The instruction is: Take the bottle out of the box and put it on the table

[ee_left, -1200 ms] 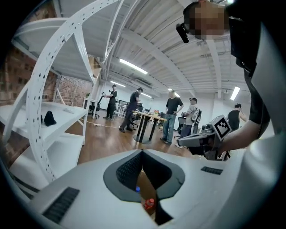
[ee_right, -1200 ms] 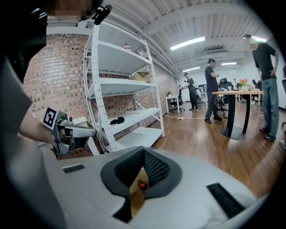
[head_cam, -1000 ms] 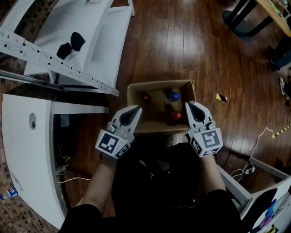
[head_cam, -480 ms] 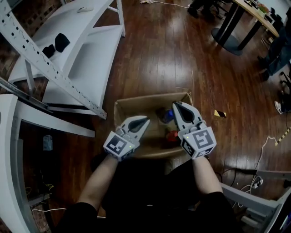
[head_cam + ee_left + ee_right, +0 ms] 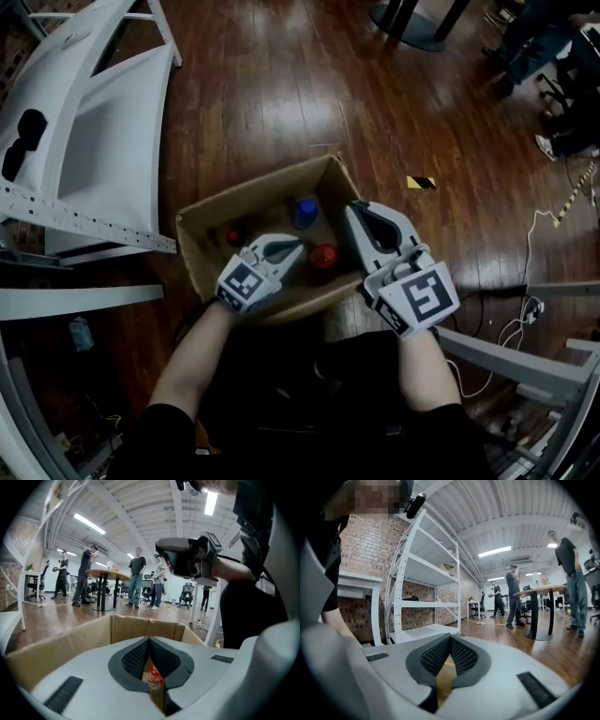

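Observation:
An open cardboard box [image 5: 195, 246] stands on the wooden floor in the head view. Inside it are a blue-capped bottle [image 5: 306, 212], a red-capped bottle [image 5: 323, 255] and a smaller red cap [image 5: 233, 236]. My left gripper [image 5: 292, 247] is shut and empty, its tip over the box's near half, just left of the red-capped bottle. In the left gripper view [image 5: 149, 641] a red-labelled bottle [image 5: 155, 679] shows through the slit below the shut jaws, with the box wall [image 5: 70, 644] behind. My right gripper [image 5: 354, 210] is shut and empty at the box's right rim; the right gripper view [image 5: 450, 639] shows cardboard [image 5: 445, 679] through its slit.
White metal shelving [image 5: 84, 141] lies to the left of the box. A white table frame [image 5: 525, 361] and cables [image 5: 525, 314] are at the lower right. A yellow-black tape piece [image 5: 420, 182] lies on the floor. Several people stand at a round table [image 5: 108, 576] far off.
Both grippers have sunk toward the box. The left has dropped furthest, from above the near wall to over the bottles. The right moved to the right rim. Both stayed shut.

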A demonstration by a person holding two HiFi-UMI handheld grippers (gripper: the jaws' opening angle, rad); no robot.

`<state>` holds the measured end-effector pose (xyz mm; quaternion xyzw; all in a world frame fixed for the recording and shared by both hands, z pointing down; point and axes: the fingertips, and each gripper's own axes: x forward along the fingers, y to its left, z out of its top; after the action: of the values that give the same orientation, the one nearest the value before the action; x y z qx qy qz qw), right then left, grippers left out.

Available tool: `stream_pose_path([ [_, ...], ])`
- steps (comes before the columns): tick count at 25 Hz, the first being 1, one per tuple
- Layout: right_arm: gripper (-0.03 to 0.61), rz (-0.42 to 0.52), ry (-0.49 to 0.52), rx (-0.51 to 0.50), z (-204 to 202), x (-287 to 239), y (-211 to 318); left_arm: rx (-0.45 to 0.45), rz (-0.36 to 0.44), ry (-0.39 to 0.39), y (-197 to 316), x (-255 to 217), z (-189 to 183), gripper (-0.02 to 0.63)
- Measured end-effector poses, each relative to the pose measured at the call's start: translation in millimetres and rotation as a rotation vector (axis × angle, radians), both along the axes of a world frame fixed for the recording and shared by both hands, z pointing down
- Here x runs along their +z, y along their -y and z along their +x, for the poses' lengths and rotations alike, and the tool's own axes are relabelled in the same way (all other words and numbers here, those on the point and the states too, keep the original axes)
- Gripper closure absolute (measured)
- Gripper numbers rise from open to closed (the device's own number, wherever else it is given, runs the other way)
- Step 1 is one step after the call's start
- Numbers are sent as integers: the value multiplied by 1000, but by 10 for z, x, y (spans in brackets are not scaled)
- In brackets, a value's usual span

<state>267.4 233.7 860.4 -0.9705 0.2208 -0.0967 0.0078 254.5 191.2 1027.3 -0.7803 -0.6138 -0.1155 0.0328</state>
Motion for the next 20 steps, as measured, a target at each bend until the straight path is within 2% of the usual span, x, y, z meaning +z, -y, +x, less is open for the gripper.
stream_pose_path([
  [3,574,22,58,41,-79,75,-165,100,58,2,-222,415,-95,592],
  [6,574,-17,75,63,-136,133,-262,181,153,27,-355,877,-219,446],
  [10,574,29,92,75,-210,91,-311,239,261,87,-452,1365,-362,253],
  [11,574,30,101,76,-225,92,-307,243,273,98,-480,1439,-372,230],
  [14,574,27,117,71,-273,80,-275,262,289,117,-603,1618,-384,215],
  [20,574,39,153,86,-350,167,-411,275,299,92,-958,1820,-342,215],
])
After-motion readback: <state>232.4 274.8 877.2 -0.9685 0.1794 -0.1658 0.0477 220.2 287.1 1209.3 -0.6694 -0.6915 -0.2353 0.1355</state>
